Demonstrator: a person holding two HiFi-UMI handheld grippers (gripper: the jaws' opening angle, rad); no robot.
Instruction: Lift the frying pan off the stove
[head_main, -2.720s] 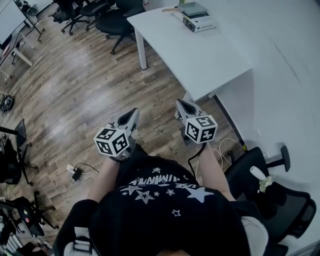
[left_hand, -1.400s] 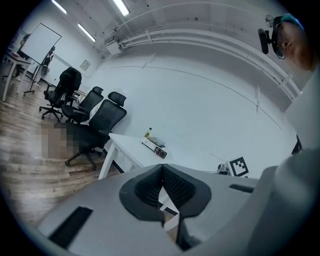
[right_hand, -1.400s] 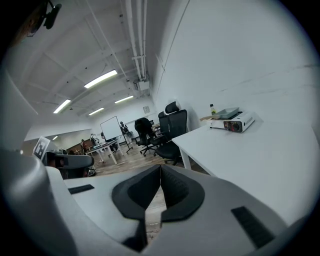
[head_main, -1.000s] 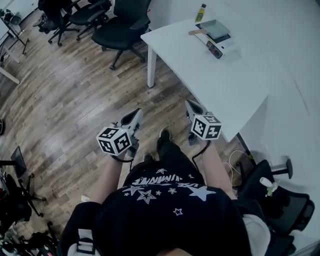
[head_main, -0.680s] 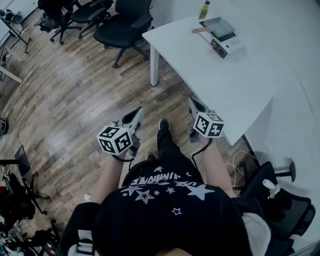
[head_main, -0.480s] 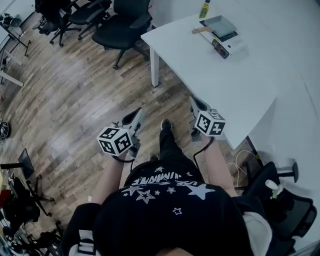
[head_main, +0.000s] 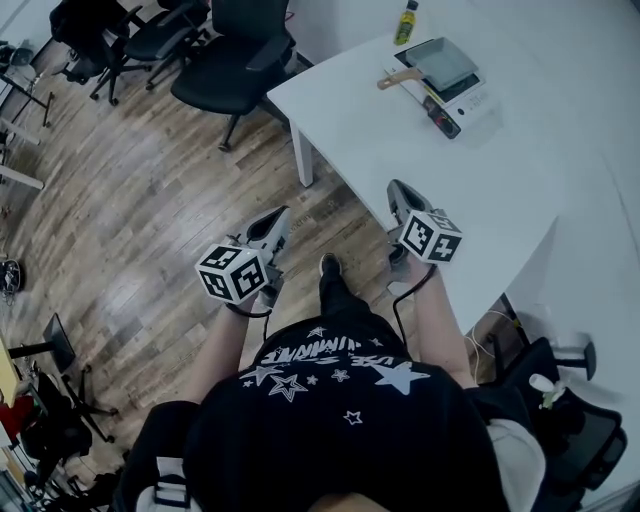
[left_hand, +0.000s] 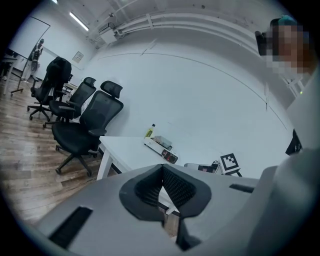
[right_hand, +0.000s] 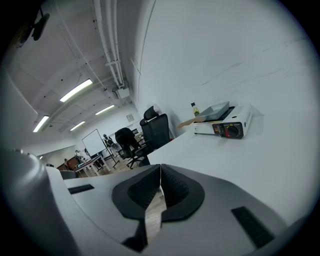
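Big white tabletop (head_main: 480, 170) fills the 1 to 3 o'clock side of the head view. The stove (head_main: 462, 100) is up at 1 o'clock, with the pan (head_main: 440, 62) sitting on it, wooden handle sticking out toward 9. Left gripper (head_main: 279, 214) and right gripper (head_main: 396, 186) hang roughly 7 o'clock from the pan, well apart from it, fingers (left_hand: 177, 186) clenched on nothing.

White table (head_main: 480, 180), portable stove (head_main: 468, 98) near its far end, small bottle (head_main: 404, 22) standing just beside it
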